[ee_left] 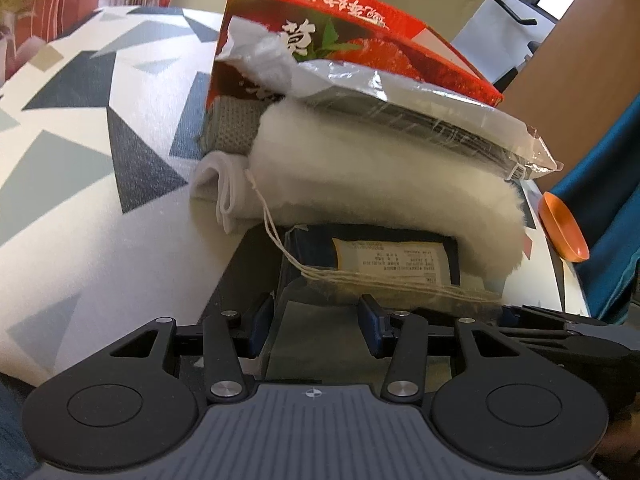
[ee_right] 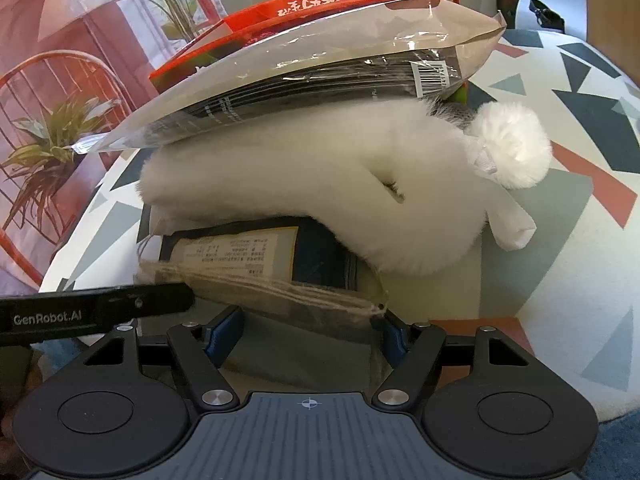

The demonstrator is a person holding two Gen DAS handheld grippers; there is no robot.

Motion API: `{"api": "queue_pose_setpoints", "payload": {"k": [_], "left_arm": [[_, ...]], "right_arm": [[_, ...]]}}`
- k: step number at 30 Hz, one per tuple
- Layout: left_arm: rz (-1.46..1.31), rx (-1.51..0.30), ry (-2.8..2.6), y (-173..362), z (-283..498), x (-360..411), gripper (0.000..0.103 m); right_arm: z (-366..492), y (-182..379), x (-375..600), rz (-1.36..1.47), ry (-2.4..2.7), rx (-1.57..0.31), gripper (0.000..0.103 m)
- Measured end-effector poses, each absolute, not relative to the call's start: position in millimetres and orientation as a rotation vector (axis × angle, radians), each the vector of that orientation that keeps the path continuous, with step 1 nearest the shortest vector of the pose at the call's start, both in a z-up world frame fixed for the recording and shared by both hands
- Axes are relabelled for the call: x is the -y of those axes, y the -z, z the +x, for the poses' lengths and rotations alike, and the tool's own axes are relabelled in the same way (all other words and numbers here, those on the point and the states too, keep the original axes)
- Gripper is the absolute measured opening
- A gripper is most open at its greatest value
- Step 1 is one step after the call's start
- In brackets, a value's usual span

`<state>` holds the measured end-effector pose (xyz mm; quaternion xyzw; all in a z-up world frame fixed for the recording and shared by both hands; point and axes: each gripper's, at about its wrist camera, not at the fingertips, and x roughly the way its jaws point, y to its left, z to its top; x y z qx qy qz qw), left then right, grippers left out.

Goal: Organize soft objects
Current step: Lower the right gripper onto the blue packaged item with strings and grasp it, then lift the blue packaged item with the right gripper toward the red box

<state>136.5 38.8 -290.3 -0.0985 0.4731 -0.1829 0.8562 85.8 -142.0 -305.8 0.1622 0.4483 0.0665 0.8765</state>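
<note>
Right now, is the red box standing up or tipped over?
Tipped: the red box leans over, resting on the piled soft things.

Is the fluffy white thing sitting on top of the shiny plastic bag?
No, the fluffy white thing lies under the plastic bag, which rests across its top.

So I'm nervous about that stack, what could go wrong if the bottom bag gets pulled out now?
1. The white fluffy item lies on the bottom bag; pulling may drag it off.
2. The clear packet leans tilted on top and could slide away.
3. The red box behind might tip.
</note>
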Motion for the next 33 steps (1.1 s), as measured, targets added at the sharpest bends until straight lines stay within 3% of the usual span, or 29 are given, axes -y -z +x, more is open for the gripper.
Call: {"api": "queue_pose_setpoints", "payload": {"k": [7,12,14,33], "left_arm": [[-0.228,-1.013,0.386,294,138,-41,0.05],[-0.218,-1.015,0.375,293,138,-41,0.05],[-0.22,-1.015,0.372,293,138,-42,0.05],[-0.227,-0.981,0.382,285,133,-48,0.05]], "right_arm": [[87,308,137,0.325,-0.15,-0.928,0.064],[83,303,133,0.306,-0.187,-0.915,0.047],[81,301,131,0.295,-0.204,-0.908,0.045],[75,291,127,0.26,-0.225,-0.878,0.032]]}}
